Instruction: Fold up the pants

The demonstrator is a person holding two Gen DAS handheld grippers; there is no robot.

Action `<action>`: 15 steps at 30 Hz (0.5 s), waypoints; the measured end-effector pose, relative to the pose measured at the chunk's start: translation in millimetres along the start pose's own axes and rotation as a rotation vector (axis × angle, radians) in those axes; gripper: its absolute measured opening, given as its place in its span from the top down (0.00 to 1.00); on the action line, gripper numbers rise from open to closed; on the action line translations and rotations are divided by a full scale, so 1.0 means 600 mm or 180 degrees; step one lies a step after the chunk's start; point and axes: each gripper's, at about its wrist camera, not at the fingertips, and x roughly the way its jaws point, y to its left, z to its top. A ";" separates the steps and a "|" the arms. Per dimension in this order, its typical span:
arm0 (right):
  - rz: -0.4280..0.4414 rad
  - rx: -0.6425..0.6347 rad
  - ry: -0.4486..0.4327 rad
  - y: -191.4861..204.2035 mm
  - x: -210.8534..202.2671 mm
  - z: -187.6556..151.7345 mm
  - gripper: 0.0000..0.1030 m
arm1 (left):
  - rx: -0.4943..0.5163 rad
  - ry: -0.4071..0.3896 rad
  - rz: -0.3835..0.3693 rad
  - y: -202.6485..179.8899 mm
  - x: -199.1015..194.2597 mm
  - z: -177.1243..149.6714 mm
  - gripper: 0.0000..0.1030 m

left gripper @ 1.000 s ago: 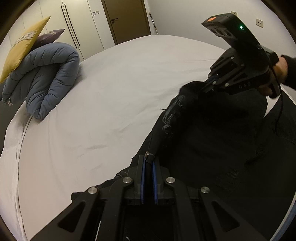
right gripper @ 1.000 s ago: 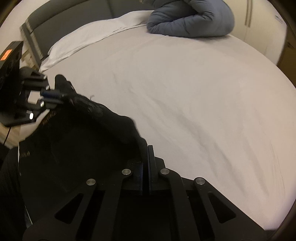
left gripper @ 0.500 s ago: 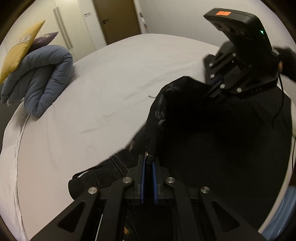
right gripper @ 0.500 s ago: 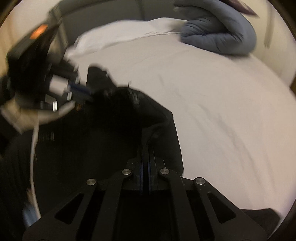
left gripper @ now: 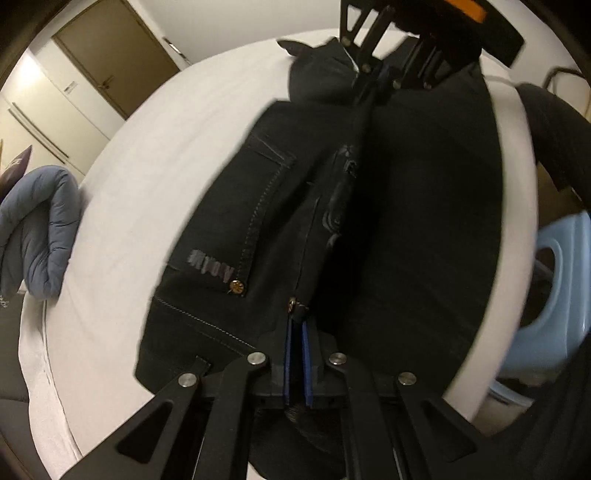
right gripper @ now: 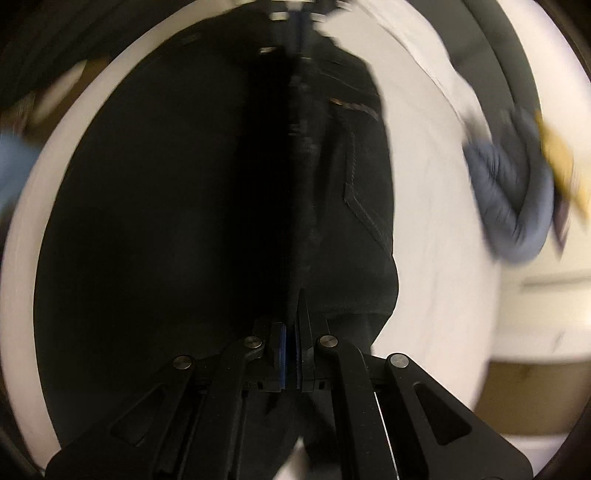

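Black jeans point(left gripper: 406, 206) hang stretched between my two grippers above the white bed point(left gripper: 155, 155). My left gripper point(left gripper: 297, 325) is shut on the waistband edge near a brass rivet; a back pocket with stitching shows to its left. My right gripper point(left gripper: 373, 79) faces it from the far end, shut on the same taut edge. In the right wrist view the right gripper point(right gripper: 295, 317) pinches the dark fabric point(right gripper: 177, 206), and the left gripper point(right gripper: 295, 18) shows at the top, blurred.
A rolled blue-grey duvet point(left gripper: 33, 229) lies at the bed's left side, also in the right wrist view point(right gripper: 513, 199) beside a yellow cushion point(right gripper: 561, 162). A light blue plastic stool point(left gripper: 554, 295) stands off the bed's edge at right. Wardrobe doors point(left gripper: 48, 107) are behind.
Both grippers have lifted the jeans off the bed and turned to face each other, pulling the waistband edge taut between them. The garment now hangs over the bed's edge side.
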 end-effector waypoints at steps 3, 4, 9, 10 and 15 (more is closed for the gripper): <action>-0.0155 -0.0284 0.0016 0.055 -0.010 0.019 0.98 | 0.0157 0.0109 -0.0013 -0.025 0.011 -0.016 0.96; -0.0162 -0.0343 0.0020 0.070 -0.011 0.026 0.98 | 0.0209 0.0130 -0.0016 -0.032 0.011 -0.019 0.96; -0.0184 -0.0635 0.0037 0.148 -0.013 0.052 0.98 | 0.0366 0.0195 -0.0111 -0.045 0.008 -0.030 0.96; -0.0175 -0.0654 0.0023 0.159 -0.011 0.059 0.98 | 0.0372 0.0206 -0.0146 -0.046 0.008 -0.034 0.96; -0.0154 -0.0633 0.0015 0.190 -0.001 0.096 0.98 | 0.0455 0.0262 -0.0190 -0.051 0.015 -0.045 0.96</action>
